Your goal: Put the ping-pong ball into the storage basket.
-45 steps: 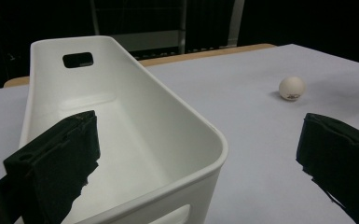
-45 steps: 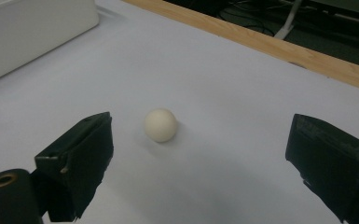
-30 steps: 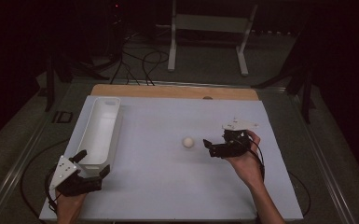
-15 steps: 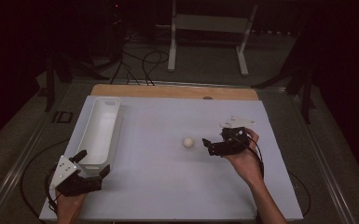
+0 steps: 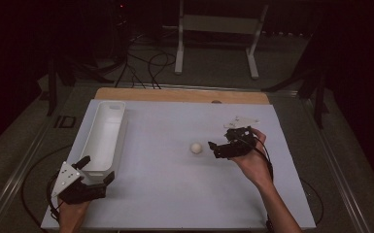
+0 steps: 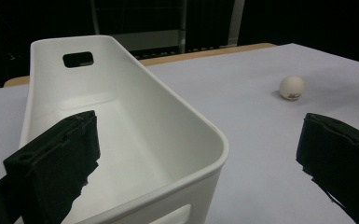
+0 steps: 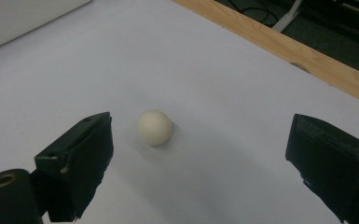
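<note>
Ball [image 7: 154, 127] sits just ahead of the wide right claw [image 7: 200, 154], seemingly untouched.

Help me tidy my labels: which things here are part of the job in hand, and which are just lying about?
In the job:
- small white ball, lying ahead of the open right gripper
- long white bin, its near end between the jaws of the open left gripper

Lying about:
- white metal stand on the floor beyond the table
- black cables beside it
</note>
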The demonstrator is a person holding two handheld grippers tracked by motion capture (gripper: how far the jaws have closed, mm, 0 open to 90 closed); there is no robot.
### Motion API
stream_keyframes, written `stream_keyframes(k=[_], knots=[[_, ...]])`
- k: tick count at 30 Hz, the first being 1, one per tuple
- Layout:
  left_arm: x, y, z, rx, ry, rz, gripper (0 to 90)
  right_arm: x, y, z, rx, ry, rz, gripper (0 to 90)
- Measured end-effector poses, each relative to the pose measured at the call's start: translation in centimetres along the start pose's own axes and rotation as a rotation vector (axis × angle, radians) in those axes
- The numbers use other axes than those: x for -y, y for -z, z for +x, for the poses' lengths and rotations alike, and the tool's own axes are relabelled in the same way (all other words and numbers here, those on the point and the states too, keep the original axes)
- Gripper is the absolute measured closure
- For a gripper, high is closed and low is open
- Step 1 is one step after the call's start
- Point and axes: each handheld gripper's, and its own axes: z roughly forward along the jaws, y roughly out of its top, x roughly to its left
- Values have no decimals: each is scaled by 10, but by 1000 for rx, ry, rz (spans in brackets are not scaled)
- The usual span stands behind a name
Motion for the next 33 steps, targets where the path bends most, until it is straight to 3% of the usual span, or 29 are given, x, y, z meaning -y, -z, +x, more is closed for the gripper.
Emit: stream_keyframes(k=[13,33], knots=[[0,0,0,-1,4,-5,0,-11,-8,-2,4,33,43,71],[0,1,1,-2,4,-6,0,-26,-25,5,-29,84,118,70]])
